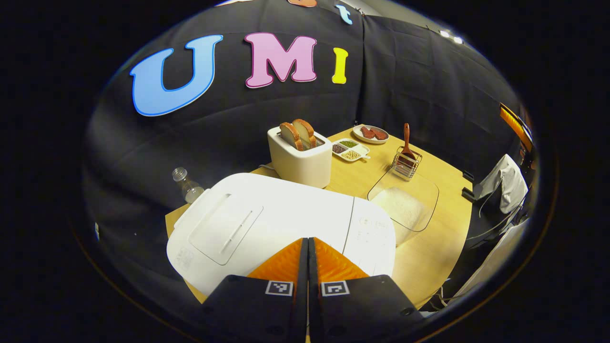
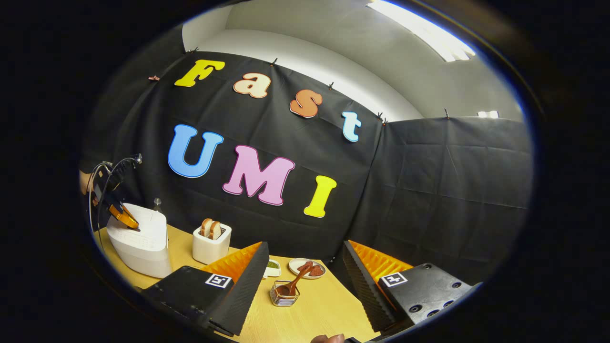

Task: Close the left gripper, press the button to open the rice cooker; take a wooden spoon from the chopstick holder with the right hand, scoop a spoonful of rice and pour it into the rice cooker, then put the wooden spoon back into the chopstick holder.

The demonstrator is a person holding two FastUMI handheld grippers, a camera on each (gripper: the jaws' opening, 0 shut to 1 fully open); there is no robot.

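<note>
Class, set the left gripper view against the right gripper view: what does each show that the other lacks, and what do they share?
Left gripper view alone: a glass tray of rice beside the rice cooker, with the left gripper shut above the closed lid.
Right gripper view alone: the right gripper open, and the left gripper seen from outside, tips on the cooker top.
Shared: rice cooker, toaster, wooden spoon in its chopstick holder, plate.

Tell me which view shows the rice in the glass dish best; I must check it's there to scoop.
The left gripper view: the rice lies white in the glass dish beside the rice cooker. In the right gripper view I cannot make it out.
</note>
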